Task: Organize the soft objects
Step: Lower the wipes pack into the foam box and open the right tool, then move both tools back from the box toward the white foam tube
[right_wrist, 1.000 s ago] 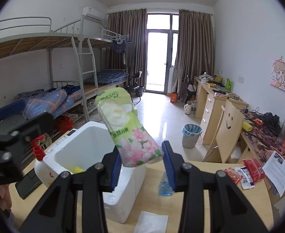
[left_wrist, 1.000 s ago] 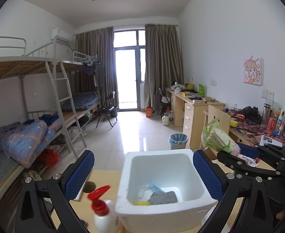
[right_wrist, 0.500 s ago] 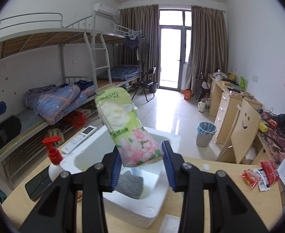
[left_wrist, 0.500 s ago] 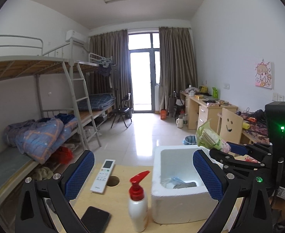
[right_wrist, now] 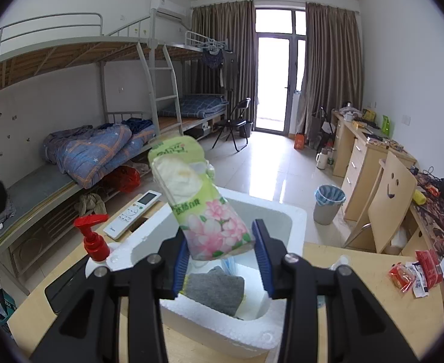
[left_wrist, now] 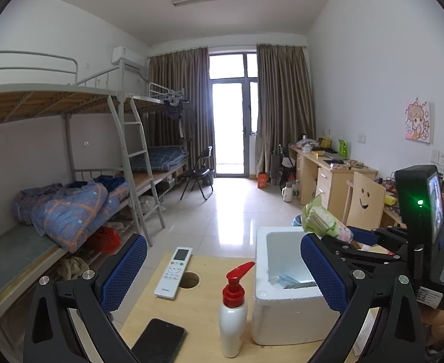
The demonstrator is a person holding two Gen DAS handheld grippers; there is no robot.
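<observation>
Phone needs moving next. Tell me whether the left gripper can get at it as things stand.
Probably yes: the left gripper is open and empty, and the phone lies bare on the table just below it, clear of the pump bottle.

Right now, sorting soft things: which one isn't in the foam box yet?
The green floral tissue pack, gripped above the box; the grey cloth lies inside.

Wooden table (left_wrist: pixel 203 311) — foam box (left_wrist: pixel 285 314), pump bottle (left_wrist: pixel 233 317), remote (left_wrist: pixel 173 272), phone (left_wrist: pixel 158 345).
</observation>
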